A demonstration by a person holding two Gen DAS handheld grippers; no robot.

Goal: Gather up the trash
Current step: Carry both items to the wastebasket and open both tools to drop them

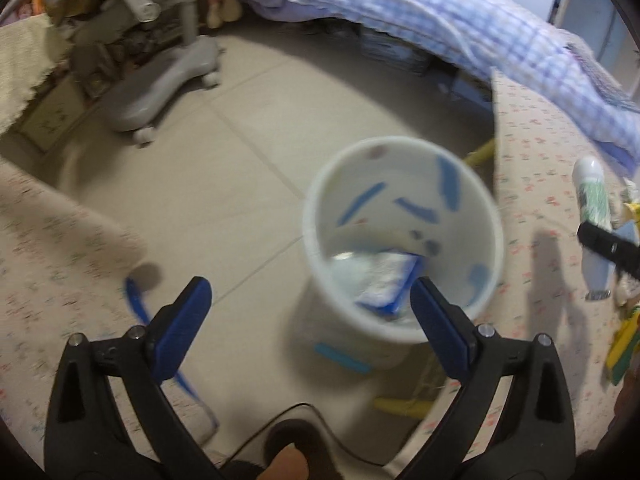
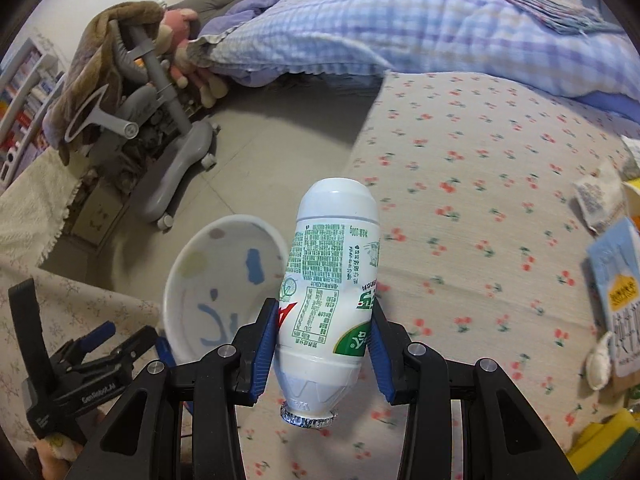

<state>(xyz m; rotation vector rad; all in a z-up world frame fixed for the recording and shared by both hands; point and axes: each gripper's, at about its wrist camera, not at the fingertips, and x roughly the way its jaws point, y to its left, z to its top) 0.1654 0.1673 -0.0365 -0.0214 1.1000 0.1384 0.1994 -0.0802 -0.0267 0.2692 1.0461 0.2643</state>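
Left wrist view: the left tool (image 1: 310, 300) hangs above the white bin (image 1: 400, 240), its jaws spread wide with nothing between them. The bin stands on the tiled floor (image 1: 240, 128) just beside the bed (image 1: 540, 152), mouth up; 1 blue-and-white packet (image 1: 390, 280) already lies at its bottom. At the right edge, 1 white bottle (image 1: 592, 216) shows over the bed, carried by the other tool.

Right wrist view: the right tool (image 2: 324, 344) is clenched on that bottle (image 2: 334, 280), pads pressing its labelled middle from both sides. The bottle's long axis runs along the fingers, foil-sealed mouth towards the camera, base pointing away. It hangs over the cherry-print sheet, and the bin (image 2: 192, 272) lies to its left and lower, rim just past the bed's edge. The right hand is therefore the one to deliver; the move probably needs a short carry leftward over the rim. More litter lies at the bed's right: at least 1 pale-blue carton (image 2: 614, 280) and some wrappers, too blurred to count.
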